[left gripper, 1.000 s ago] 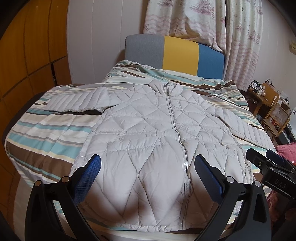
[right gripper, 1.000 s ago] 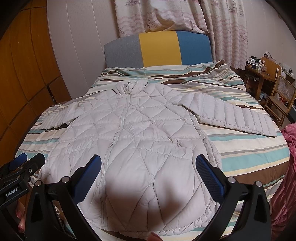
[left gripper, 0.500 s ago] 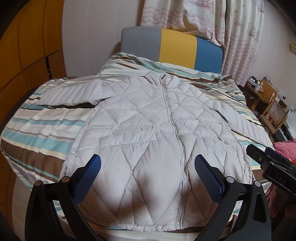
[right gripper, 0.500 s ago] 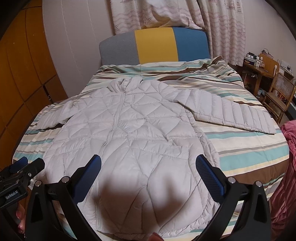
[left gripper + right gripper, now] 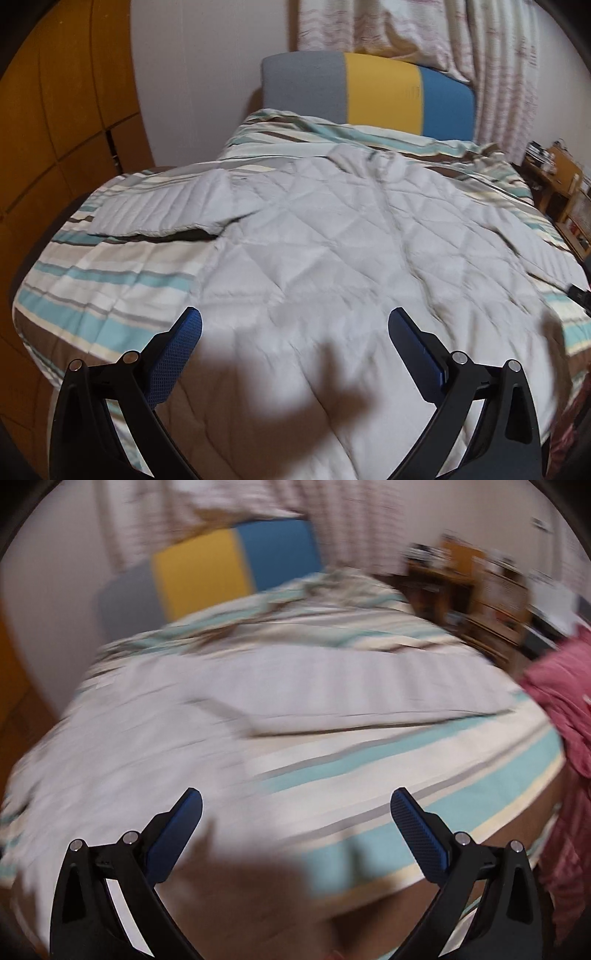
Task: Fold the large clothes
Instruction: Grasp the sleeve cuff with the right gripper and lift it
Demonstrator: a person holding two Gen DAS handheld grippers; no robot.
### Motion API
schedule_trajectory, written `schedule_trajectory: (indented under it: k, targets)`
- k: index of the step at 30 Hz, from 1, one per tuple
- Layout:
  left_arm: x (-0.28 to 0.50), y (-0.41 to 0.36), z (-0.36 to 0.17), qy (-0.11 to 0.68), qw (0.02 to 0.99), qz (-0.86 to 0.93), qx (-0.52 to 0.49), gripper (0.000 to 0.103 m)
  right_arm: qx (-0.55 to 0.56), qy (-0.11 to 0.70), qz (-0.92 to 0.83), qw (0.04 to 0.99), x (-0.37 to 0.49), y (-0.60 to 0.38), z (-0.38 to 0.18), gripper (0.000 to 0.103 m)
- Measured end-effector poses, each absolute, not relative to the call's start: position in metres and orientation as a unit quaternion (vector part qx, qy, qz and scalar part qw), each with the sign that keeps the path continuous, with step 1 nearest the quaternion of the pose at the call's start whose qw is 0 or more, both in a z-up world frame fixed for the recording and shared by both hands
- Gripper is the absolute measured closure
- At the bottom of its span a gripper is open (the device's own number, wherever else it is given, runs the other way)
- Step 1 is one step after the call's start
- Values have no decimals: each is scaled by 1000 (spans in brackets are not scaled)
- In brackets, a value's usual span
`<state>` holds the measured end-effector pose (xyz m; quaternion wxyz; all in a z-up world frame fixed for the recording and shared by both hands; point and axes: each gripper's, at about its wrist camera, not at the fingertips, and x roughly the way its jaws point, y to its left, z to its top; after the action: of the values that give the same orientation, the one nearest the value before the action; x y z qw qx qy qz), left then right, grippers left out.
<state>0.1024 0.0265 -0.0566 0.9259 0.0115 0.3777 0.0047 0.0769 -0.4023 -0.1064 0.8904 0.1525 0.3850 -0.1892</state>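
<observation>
1. Jaws on both tools stand wide apart with nothing between them; we see the left gripper (image 5: 294, 325) and the right gripper (image 5: 296, 805) released, blue pads (image 5: 173, 362) bare.
2. We see the left gripper tilted down over the near hem of the grey quilted jacket (image 5: 332, 258), above the cloth rather than touching it.
3. We find the right gripper aimed over the jacket's right edge, its sleeve (image 5: 351, 690) stretched beyond the jaws; this view is blurred.
4. That jacket lies spread flat, front up, on the striped bed (image 5: 103, 295), collar toward the headboard (image 5: 369, 92).
</observation>
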Motion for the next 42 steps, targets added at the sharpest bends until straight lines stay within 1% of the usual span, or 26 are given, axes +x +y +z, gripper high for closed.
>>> schedule_trajectory:
  k: [4, 6, 9, 13, 16, 17, 19, 20, 21, 22, 23, 24, 26, 30, 37, 42]
  targets:
    - [141, 43, -70, 374, 924, 68, 41, 3, 192, 377, -290, 858, 88, -486, -125, 3]
    - [157, 50, -78, 379, 921, 78, 49, 3, 212, 363, -321, 849, 89, -517, -128, 13]
    - [182, 62, -93, 388, 915, 95, 56, 3, 221, 349, -373, 831, 94, -560, -131, 20]
    - [207, 80, -112, 390, 910, 125, 61, 3, 233, 344, -414, 810, 104, -584, -138, 24]
    - [215, 89, -127, 398, 906, 136, 53, 3, 229, 355, -431, 797, 118, -598, -149, 33]
    - [215, 92, -132, 403, 904, 134, 42, 3, 233, 357, -430, 796, 119, -603, -152, 39]
    - [215, 97, -140, 403, 906, 129, 28, 3, 233, 363, -433, 792, 120, -603, -157, 47]
    - [214, 97, -143, 403, 906, 127, 23, 3, 233, 363, -432, 792, 121, -603, -159, 58]
    - [214, 98, -146, 404, 906, 126, 18, 3, 232, 361, -429, 794, 122, -602, -160, 71]
    - [213, 98, -148, 404, 906, 126, 15, 3, 230, 359, -425, 799, 123, -601, -158, 78]
    - [212, 97, -150, 405, 905, 126, 14, 3, 226, 358, -422, 802, 126, -600, -159, 87]
    - [212, 97, -152, 406, 905, 125, 13, 3, 217, 359, -422, 804, 129, -597, -158, 91]
    - [211, 95, -154, 408, 904, 126, 13, 3, 191, 357, -415, 815, 136, -590, -153, 94]
    - [213, 97, -156, 415, 901, 124, 8, 3, 122, 336, -391, 848, 149, -555, -134, 95]
    - [215, 94, -158, 421, 898, 128, 16, 3, -23, 296, -277, 914, 192, -441, -91, 95]
    - [214, 96, -158, 419, 899, 127, 11, 3, -90, 277, -188, 938, 219, -355, -81, 95]
